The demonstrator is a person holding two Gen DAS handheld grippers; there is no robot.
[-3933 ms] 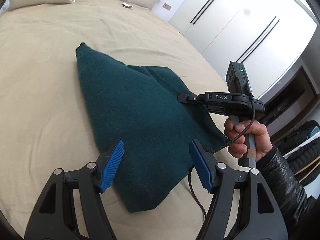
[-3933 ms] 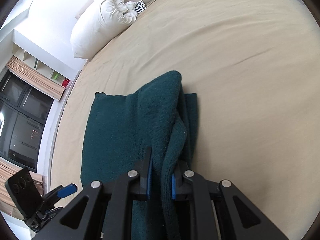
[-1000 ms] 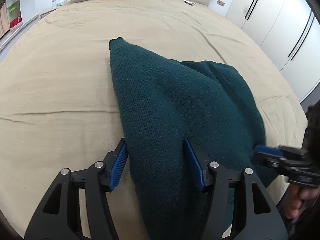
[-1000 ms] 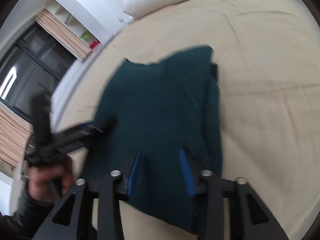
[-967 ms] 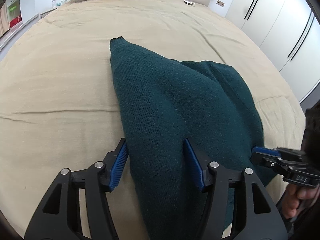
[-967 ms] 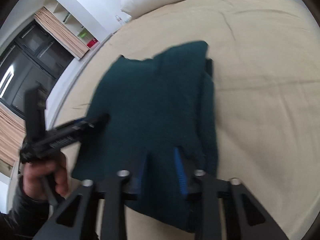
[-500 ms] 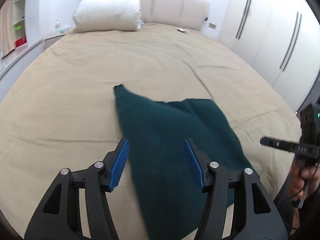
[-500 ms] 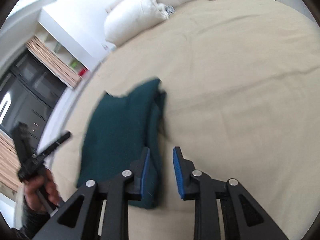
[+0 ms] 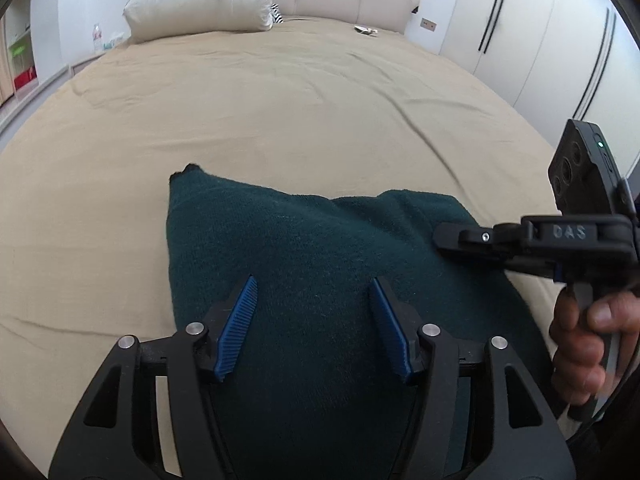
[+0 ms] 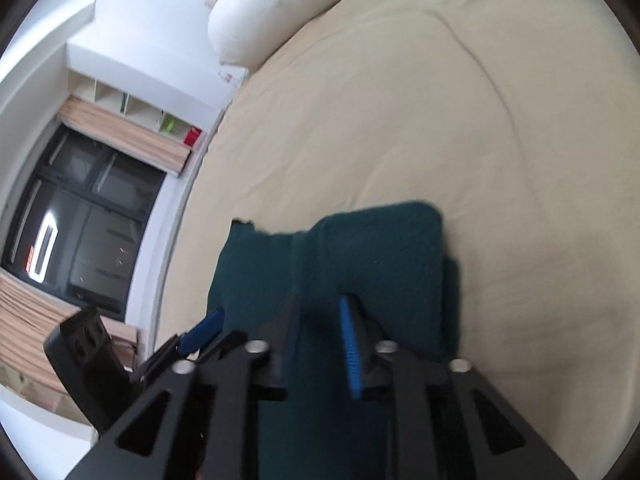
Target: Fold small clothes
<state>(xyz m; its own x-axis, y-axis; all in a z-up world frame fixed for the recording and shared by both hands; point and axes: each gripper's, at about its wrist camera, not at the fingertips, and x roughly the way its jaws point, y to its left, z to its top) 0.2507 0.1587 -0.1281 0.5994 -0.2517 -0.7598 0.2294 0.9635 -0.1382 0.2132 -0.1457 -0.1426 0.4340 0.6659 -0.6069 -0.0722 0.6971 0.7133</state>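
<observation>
The dark green knit garment point(image 9: 320, 264) lies part-folded on the bed point(image 9: 280, 92). Left tongs point(image 9: 314, 320) gape wide above it, empty; right tongs point(image 10: 320, 334) stand partly open, gripping nothing. Judgement: between folds; next, regrip an edge.

The left tongs point(image 9: 312, 320) gape wide, pointing forward and down. The right tongs point(image 10: 320, 328), gripped in a bare right hand point(image 9: 584, 344), stand partly parted and reach in from the side.
</observation>
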